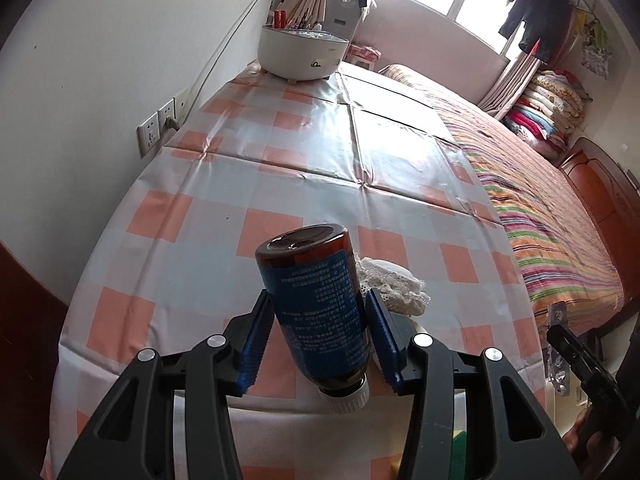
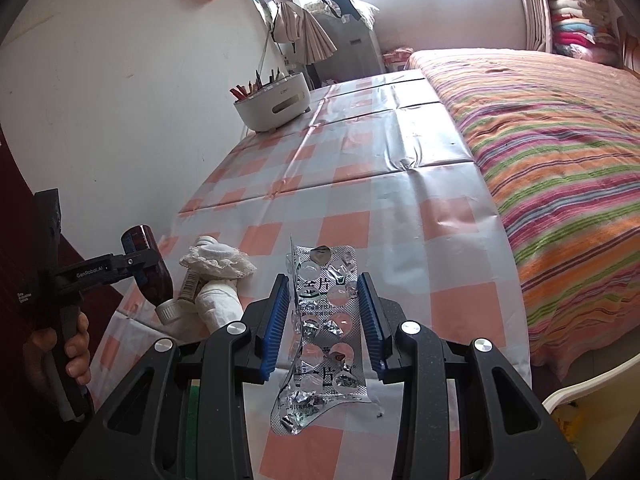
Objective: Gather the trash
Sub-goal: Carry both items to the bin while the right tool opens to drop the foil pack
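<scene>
My left gripper (image 1: pixel 318 330) is shut on a brown medicine bottle (image 1: pixel 316 296) with a blue label, held upside down, white cap (image 1: pixel 346 394) toward me, above the checked tablecloth (image 1: pixel 280 168). The bottle also shows in the right wrist view (image 2: pixel 148 268). My right gripper (image 2: pixel 324 320) is shut on an empty silver blister pack (image 2: pixel 324 332), held above the near table edge. It shows at the right edge of the left wrist view (image 1: pixel 558 352). A white lacy sock (image 2: pixel 218 264) lies on the table between the grippers, with a small tube (image 2: pixel 190 284) beside it.
A white round pot (image 1: pixel 300 52) with pens stands at the table's far end by the wall. A bed with a striped cover (image 2: pixel 560 152) runs along the table's right side. Wall sockets (image 1: pixel 160 124) are on the left. A pale bin rim (image 2: pixel 592 384) shows at lower right.
</scene>
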`<action>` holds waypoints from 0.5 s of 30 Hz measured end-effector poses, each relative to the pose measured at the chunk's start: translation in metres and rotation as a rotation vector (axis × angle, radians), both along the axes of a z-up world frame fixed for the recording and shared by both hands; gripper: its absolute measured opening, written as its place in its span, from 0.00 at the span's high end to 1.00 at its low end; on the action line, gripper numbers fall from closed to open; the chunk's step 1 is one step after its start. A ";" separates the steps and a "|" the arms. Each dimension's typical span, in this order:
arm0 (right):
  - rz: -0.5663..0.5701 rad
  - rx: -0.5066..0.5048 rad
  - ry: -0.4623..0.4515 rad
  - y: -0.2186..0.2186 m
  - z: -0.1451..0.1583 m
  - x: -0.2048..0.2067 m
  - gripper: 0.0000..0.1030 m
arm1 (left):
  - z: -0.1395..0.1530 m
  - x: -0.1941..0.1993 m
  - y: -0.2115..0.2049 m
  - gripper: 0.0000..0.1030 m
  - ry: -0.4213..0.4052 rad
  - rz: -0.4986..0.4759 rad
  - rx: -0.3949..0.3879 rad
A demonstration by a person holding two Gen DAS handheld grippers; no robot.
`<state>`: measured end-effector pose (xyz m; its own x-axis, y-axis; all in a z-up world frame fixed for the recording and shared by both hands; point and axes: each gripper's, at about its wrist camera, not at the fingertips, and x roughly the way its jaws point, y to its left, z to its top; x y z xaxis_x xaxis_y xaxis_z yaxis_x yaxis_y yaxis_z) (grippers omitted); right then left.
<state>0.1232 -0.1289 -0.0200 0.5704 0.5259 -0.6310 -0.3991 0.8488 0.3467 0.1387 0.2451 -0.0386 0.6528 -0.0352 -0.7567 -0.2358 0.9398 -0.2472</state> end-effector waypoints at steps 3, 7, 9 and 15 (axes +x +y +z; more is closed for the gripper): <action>-0.001 -0.002 -0.014 -0.005 0.004 -0.006 0.67 | 0.008 -0.004 -0.005 0.56 -0.029 -0.011 0.007; -0.010 -0.007 -0.034 -0.019 0.009 -0.016 0.67 | 0.019 -0.011 -0.017 0.56 -0.063 -0.039 0.010; -0.012 -0.008 -0.037 -0.024 0.009 -0.020 0.67 | 0.023 -0.013 -0.024 0.57 -0.078 -0.055 0.016; -0.031 -0.022 -0.057 -0.047 0.011 -0.034 0.67 | 0.027 -0.019 -0.049 0.57 -0.092 -0.113 0.022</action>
